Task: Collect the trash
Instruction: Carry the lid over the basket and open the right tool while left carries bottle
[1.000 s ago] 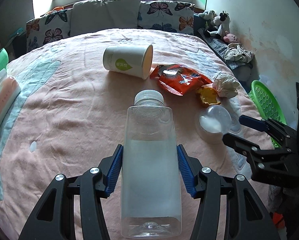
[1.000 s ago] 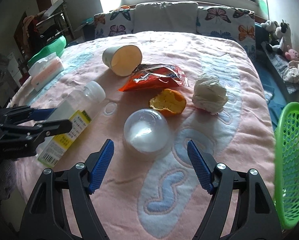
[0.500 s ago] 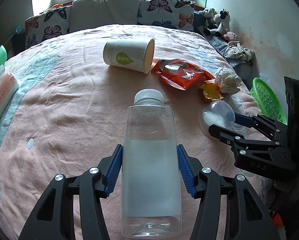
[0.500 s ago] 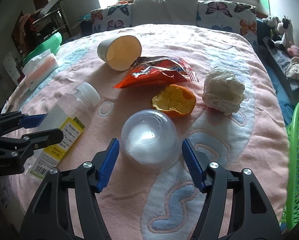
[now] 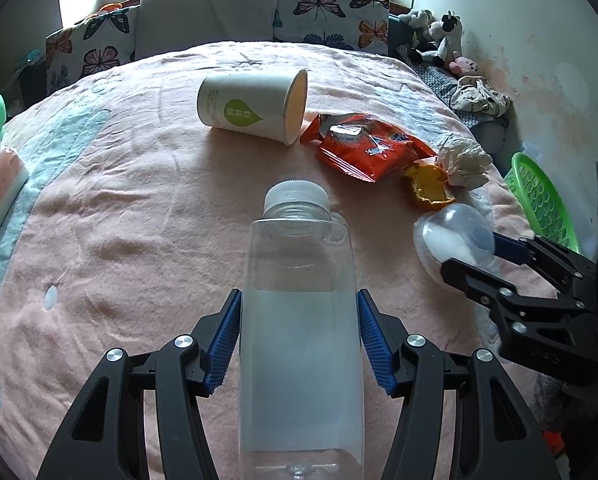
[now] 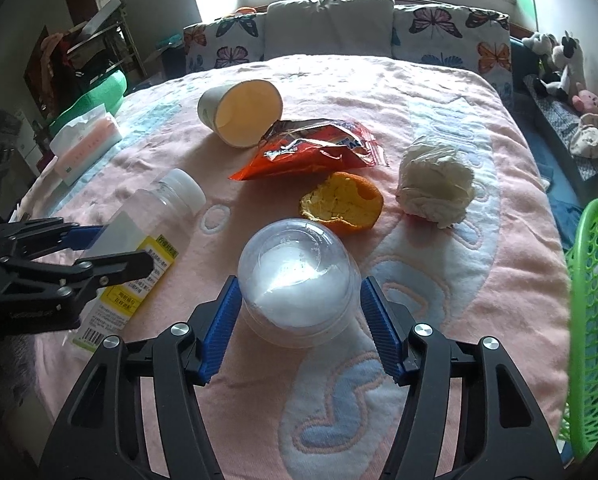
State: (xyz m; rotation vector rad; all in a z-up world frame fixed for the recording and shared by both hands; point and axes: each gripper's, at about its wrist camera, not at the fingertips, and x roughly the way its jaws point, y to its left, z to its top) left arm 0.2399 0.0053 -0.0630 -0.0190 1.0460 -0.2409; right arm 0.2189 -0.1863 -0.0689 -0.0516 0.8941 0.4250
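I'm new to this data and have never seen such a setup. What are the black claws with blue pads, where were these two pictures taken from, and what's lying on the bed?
The claws are two-finger grippers that a person holds, one in each hand. Each carries a fisheye camera that looks along its fingers, so one picture is the left gripper's view and the other the right's.

The left gripper has a clear square plastic bottle between its pads, and its jaws are opening slightly. The right gripper is shut on a clear domed plastic cup.

On the pink bedspread lie a tipped white paper cup, an orange snack wrapper, an orange peel and a crumpled white tissue. A green plastic basket stands beside the bed.
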